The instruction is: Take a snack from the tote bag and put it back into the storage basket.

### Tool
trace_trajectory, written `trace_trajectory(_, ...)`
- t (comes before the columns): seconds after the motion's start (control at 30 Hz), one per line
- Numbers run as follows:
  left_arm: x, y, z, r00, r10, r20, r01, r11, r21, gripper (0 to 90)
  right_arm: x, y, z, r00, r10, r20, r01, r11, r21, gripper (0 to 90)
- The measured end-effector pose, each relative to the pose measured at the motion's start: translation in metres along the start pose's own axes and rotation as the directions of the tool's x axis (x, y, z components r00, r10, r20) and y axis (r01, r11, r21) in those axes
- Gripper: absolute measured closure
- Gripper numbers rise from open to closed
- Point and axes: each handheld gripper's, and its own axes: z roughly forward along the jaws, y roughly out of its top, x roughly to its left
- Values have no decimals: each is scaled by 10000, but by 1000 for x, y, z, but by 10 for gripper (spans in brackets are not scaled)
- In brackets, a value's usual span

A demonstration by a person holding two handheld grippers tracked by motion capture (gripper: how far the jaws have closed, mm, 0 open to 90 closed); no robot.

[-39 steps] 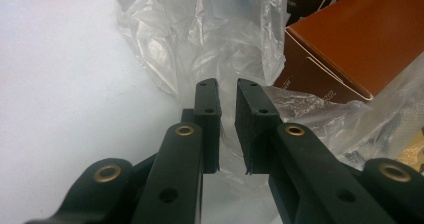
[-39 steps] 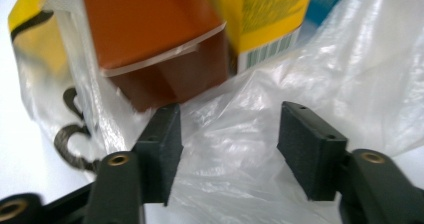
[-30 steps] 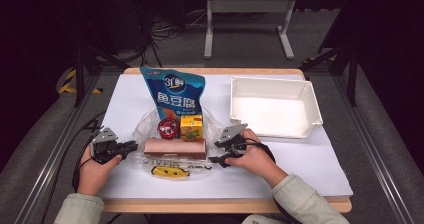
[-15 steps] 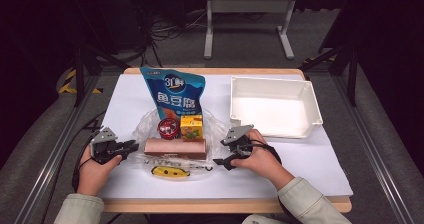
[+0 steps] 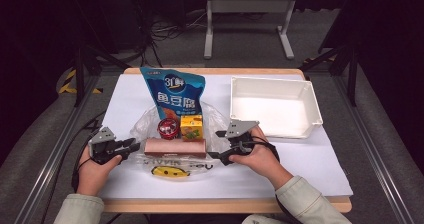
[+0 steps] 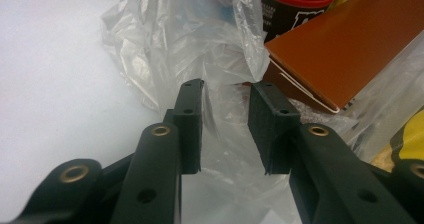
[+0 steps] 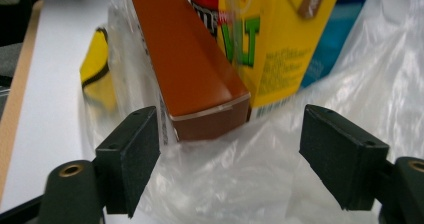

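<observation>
The bag [image 6: 220,49] was thin, clear, crinkled plastic. The brown box [image 7: 190,64] looked smooth and glossy. Black jaw pads [image 7: 345,154] were matt; the tray [image 5: 274,86] smooth white plastic.

Table [image 5: 320,159] w/ plastic bag [image 5: 145,126], tray [image 5: 274,106]

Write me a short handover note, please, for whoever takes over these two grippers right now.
Left gripper: open, jaws just been opening, thin film of the clear plastic bag between the pads, not clamped.
Right gripper: open wide at the bag's other end, jaws just opened, bag film between them unpressed.
Things: brown box, red-lidded can, yellow carton and blue pouch sit on the bag; yellow packet in front.
White bin: empty.
Done: both ends let go. Left: probably moving the goods to the bin.
</observation>
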Motion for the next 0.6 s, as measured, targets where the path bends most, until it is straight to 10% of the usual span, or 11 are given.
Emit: trace_trajectory(0.6, -3, 1, -7, 10000, -4, 90, 8, 9985, -543, 537, 11, 34, 14, 9959, -629, -655, 612, 9977, -273, 325)
